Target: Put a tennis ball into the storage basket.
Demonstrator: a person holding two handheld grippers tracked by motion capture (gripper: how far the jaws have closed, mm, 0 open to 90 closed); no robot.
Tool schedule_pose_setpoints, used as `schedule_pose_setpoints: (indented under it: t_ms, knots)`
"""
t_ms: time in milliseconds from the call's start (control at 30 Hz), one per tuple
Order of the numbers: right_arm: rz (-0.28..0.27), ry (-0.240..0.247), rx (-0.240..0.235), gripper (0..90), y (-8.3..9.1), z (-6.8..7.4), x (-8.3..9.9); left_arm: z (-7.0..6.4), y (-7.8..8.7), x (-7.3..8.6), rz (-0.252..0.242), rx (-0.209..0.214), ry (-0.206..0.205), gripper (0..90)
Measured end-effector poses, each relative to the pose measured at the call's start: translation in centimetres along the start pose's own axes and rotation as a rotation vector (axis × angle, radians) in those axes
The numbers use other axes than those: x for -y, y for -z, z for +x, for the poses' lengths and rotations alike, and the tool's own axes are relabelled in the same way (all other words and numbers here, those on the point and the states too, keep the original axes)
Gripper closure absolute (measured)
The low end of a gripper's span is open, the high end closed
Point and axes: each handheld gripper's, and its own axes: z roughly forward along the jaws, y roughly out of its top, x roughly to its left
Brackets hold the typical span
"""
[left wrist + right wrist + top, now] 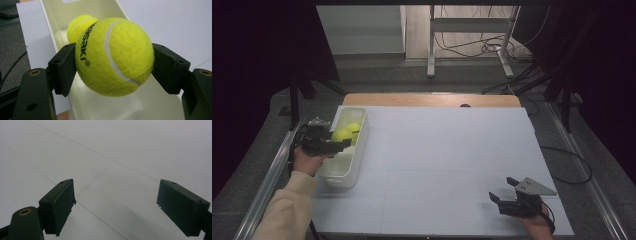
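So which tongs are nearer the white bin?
Left. The left tongs hold a tennis ball over the white bin; the right tongs sit open, far across the table.

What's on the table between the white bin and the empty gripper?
Nothing: in the high view the table is bare between the bin and the right gripper.

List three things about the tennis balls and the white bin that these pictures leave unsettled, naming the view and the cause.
1. High view: the white bin's floor near the left gripper is washed out and partly covered by it, so the ball count is uncertain.
2. Left gripper view: the held tennis ball hides most of the second ball.
3. Left gripper view: the printed brand curves out of sight.
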Motion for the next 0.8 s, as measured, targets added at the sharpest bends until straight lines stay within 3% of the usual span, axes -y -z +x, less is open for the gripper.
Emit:
schedule_pose_setpoints:
  t_ms: [133,700,767,800]
  knots:
    - [0.000,-0.002,0.000,15.5,-0.01,-0.01,0.01,-0.05,-0.25,0.00,0.020,0.003,-0.006,26.3]
    - [-0.002,-0.002,-0.001,15.5,0.01,-0.02,0.00,0.04,-0.41,0.13,0.020,0.005,0.006,25.8]
    - [-0.002,0.000,-0.002,15.4,0.00,-0.02,0.00,0.06,-0.31,0.08,-0.007,0.006,0.022,21.6]
    - [-0.001,0.000,-0.002,15.5,0.00,-0.01,0.00,0.07,-0.20,0.03,-0.018,0.002,0.035,14.5]
